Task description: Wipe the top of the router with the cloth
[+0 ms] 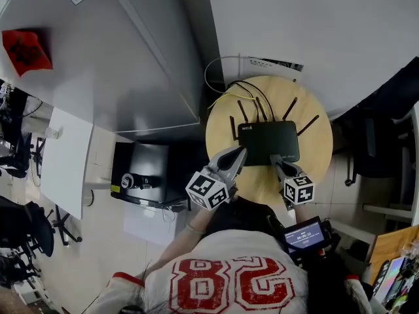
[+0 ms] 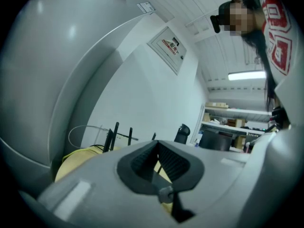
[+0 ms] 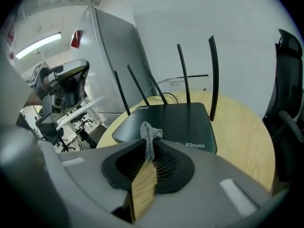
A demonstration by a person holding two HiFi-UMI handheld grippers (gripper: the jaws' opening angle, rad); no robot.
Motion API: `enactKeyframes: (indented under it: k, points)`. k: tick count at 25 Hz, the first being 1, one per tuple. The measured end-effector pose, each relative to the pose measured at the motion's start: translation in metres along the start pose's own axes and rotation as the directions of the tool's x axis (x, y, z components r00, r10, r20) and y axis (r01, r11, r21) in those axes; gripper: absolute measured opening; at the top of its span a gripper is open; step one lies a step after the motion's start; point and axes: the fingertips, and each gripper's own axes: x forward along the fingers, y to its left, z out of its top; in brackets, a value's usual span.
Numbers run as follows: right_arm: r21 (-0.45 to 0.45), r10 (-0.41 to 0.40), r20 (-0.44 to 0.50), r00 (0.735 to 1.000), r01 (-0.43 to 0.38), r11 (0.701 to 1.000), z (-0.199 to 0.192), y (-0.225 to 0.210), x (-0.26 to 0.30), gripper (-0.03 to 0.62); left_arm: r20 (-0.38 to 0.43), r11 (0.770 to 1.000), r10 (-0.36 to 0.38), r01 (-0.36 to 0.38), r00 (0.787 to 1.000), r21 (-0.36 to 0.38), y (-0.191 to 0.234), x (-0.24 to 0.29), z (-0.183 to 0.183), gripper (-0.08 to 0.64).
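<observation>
Right gripper [image 3: 150, 148] is clamped on a bunched fold of the cloth [image 3: 150, 133], soft and limp, at the front edge of the router [image 3: 173, 120] on the table [image 3: 242, 132]. Left gripper [image 2: 156, 146] is closed and empty; the router looks light and may slide.

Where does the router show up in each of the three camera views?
Head view: the router lies right of centre on the round wooden table.
Left gripper view: only its antennas show, left of centre; the body is hidden.
Right gripper view: the router fills the middle, antennas standing up behind it.
Shared landmark: the round wooden table under it.
</observation>
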Motion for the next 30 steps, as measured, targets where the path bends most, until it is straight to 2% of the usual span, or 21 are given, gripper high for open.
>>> enactKeyframes:
  k: [10, 23, 30]
  points:
    - [-0.01, -0.007, -0.001, 1.0, 0.007, 1.0, 0.005, -0.001, 0.0, 0.041, 0.007, 1.0, 0.009, -0.009, 1.0, 0.004, 0.001, -0.002, 0.002, -0.002]
    - [-0.1, -0.033, 0.015, 0.999, 0.035, 0.994, 0.069, -0.05, 0.03, 0.041, 0.028, 0.996, 0.088, -0.089, 0.996, 0.014, 0.024, -0.014, 0.013, -0.003]
    - [-0.109, -0.043, 0.02, 0.999, 0.045, 0.993, 0.089, -0.068, 0.046, 0.041, 0.042, 0.99, 0.141, -0.142, 0.989, 0.015, 0.036, -0.021, 0.017, -0.002]
